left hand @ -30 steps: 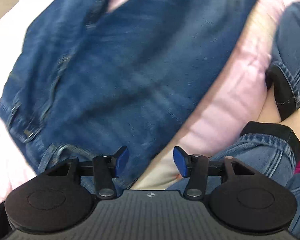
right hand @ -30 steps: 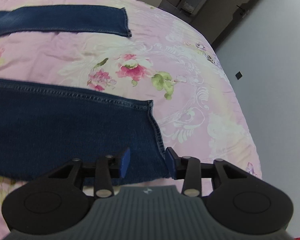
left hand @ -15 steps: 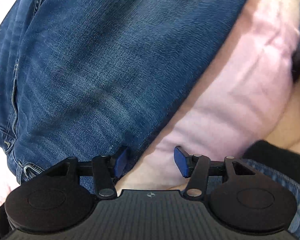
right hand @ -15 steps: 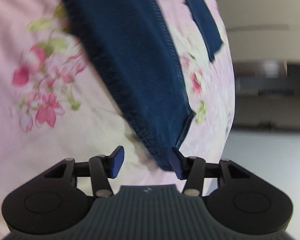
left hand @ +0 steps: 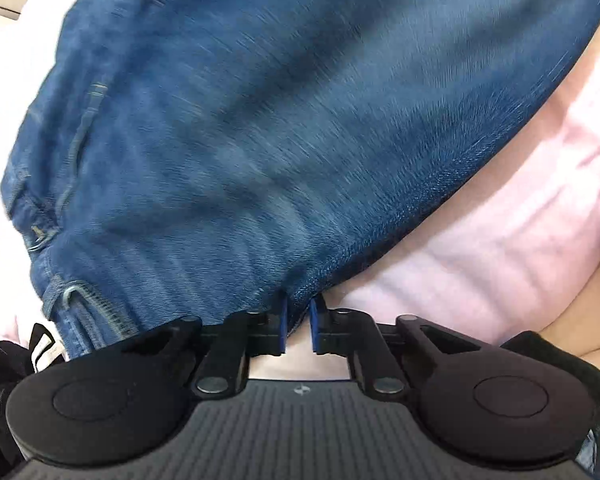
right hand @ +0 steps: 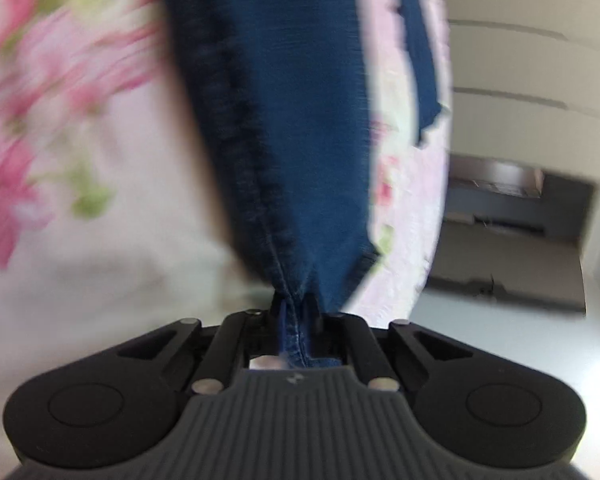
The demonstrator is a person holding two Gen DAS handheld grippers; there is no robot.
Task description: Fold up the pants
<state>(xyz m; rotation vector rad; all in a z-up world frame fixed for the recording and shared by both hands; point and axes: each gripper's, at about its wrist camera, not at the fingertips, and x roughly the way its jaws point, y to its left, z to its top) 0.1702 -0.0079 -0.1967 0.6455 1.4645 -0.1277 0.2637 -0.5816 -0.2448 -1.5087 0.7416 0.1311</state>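
The pants are blue denim jeans [left hand: 260,128] lying on a pink bedspread [left hand: 500,240]; the left wrist view shows their upper part with pocket seams at the left. My left gripper [left hand: 298,320] is shut on the jeans' side edge, with the blue pads pinching the denim. In the right wrist view a dark blue leg [right hand: 292,140] runs away from the camera. My right gripper [right hand: 298,312] is shut on the leg's hem end at the side seam. The other leg [right hand: 420,60] lies further off at the right.
The bedspread has a pink and green flower print [right hand: 40,120]. Beyond the bed's edge at the right are a grey floor [right hand: 500,340] and dark furniture [right hand: 520,220]. A dark sleeve [left hand: 560,356] and a black cloth with a white label [left hand: 40,344] sit near my left gripper.
Both grippers have closed: the left on the jeans' side edge, the right on the leg's hem end. The right view has swung so the leg runs straight away; both views are motion-blurred.
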